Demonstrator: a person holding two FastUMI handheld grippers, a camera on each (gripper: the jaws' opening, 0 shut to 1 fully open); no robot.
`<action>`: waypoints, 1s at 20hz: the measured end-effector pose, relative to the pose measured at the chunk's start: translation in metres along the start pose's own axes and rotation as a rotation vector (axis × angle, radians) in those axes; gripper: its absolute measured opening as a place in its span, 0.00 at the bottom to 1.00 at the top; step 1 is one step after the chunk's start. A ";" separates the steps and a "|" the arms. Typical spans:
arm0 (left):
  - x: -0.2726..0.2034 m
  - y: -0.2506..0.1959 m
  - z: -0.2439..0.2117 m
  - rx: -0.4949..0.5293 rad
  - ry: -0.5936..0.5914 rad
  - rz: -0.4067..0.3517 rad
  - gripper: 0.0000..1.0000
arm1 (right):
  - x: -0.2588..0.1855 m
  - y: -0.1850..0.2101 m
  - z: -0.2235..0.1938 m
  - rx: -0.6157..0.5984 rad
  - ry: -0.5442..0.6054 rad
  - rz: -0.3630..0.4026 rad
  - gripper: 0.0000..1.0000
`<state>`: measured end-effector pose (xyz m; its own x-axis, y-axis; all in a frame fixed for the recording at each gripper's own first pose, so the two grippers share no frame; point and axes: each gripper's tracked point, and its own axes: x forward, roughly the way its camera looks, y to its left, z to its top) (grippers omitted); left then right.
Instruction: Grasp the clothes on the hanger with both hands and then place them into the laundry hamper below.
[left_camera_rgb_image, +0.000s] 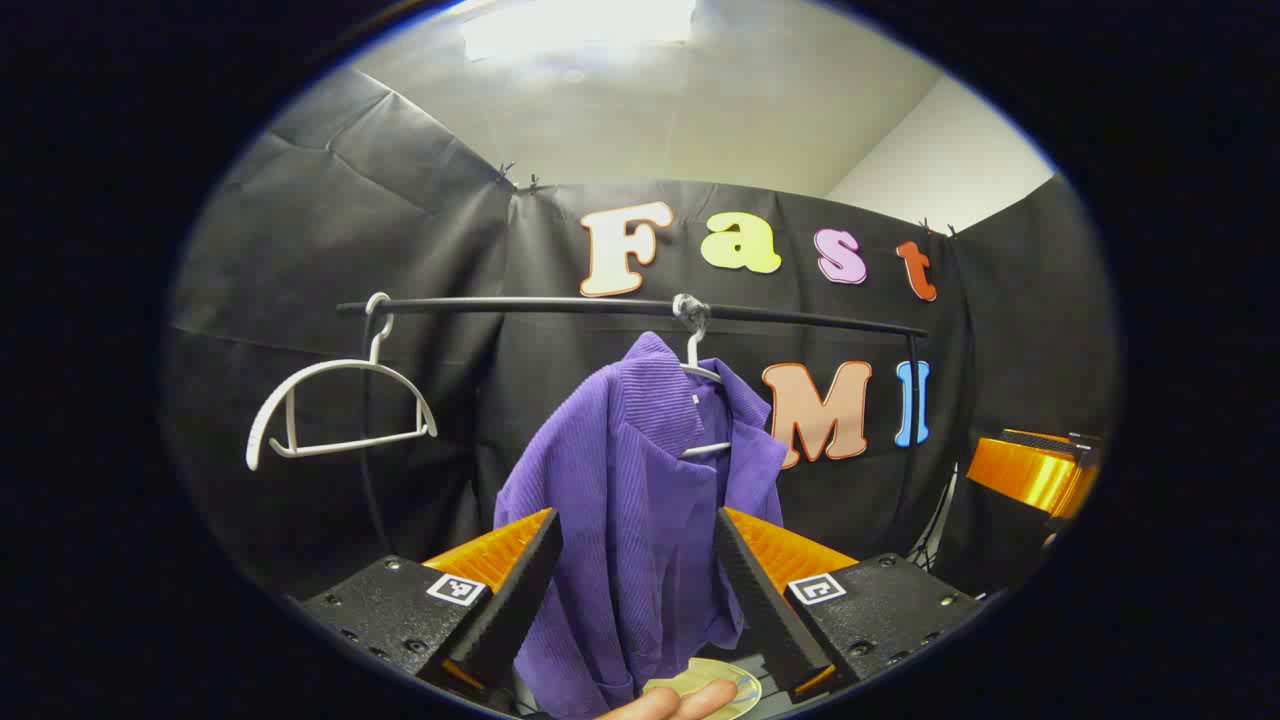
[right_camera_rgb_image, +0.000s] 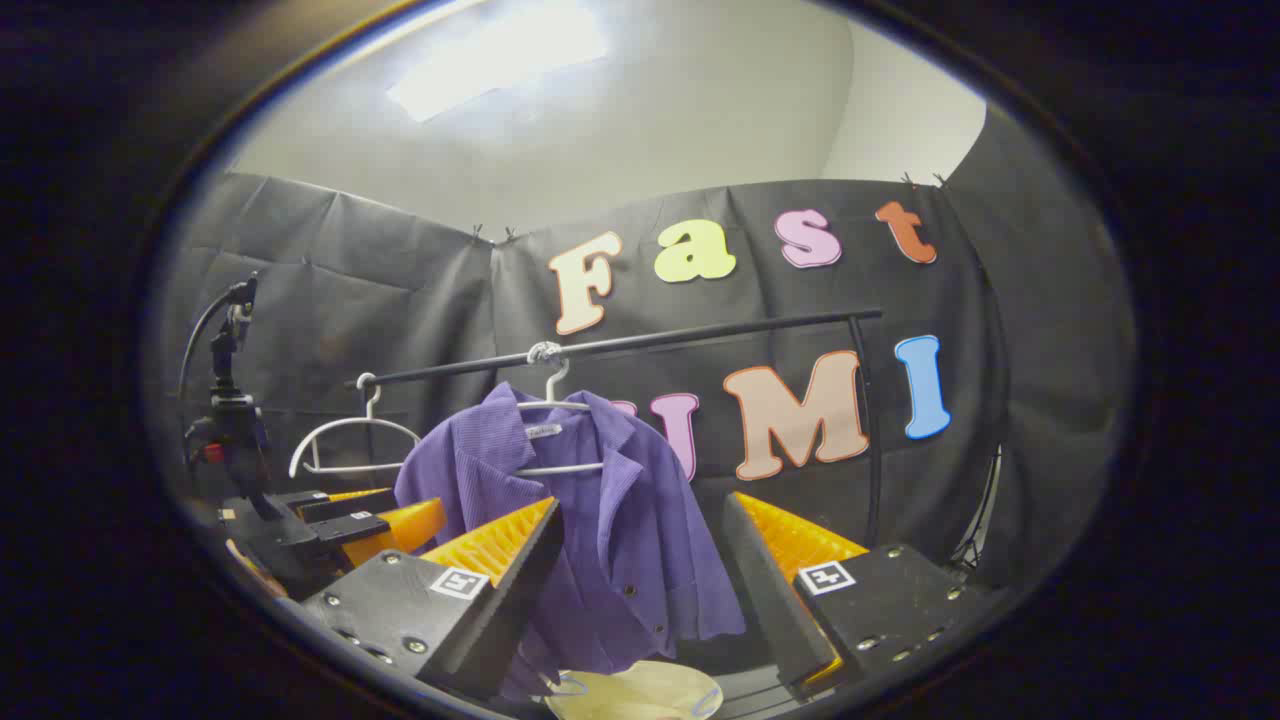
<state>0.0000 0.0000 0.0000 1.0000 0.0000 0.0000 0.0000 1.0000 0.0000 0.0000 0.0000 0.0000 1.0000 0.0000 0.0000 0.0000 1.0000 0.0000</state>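
A purple ribbed shirt (left_camera_rgb_image: 640, 470) hangs on a white hanger (left_camera_rgb_image: 700, 375) from a black rail (left_camera_rgb_image: 560, 306). My left gripper (left_camera_rgb_image: 636, 515) is open just in front of the shirt's lower half, with the cloth showing between its spread fingers. In the right gripper view the same shirt (right_camera_rgb_image: 610, 520) hangs a little left of centre, and my right gripper (right_camera_rgb_image: 642, 502) is open in front of it, not touching. The cream hamper (right_camera_rgb_image: 640, 692) sits below the shirt; its rim (left_camera_rgb_image: 715, 685) also peeks in low in the left gripper view.
An empty white hanger (left_camera_rgb_image: 335, 405) hangs at the rail's left end. A black stand (right_camera_rgb_image: 225, 400) rises at the left, with the left gripper (right_camera_rgb_image: 335, 520) beside it. The rail's upright post (right_camera_rgb_image: 872, 430) is at the right. A fingertip (left_camera_rgb_image: 665, 703) shows by the hamper.
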 end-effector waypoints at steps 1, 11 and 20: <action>0.002 -0.002 -0.001 0.003 0.002 0.001 0.92 | 0.000 -0.001 -0.005 -0.003 0.013 0.007 0.98; 0.011 -0.007 -0.011 0.012 -0.025 0.082 0.91 | 0.007 -0.015 -0.020 -0.017 0.008 0.000 0.97; 0.023 -0.030 -0.030 0.034 -0.047 0.118 0.91 | 0.031 -0.003 -0.057 -0.042 0.041 0.072 0.97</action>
<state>0.0231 -0.0300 -0.0303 0.9920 0.1165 0.0489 -0.1181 0.9925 0.0312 0.0306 -0.0035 -0.0568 0.9966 0.0705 -0.0426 -0.0723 0.9966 -0.0402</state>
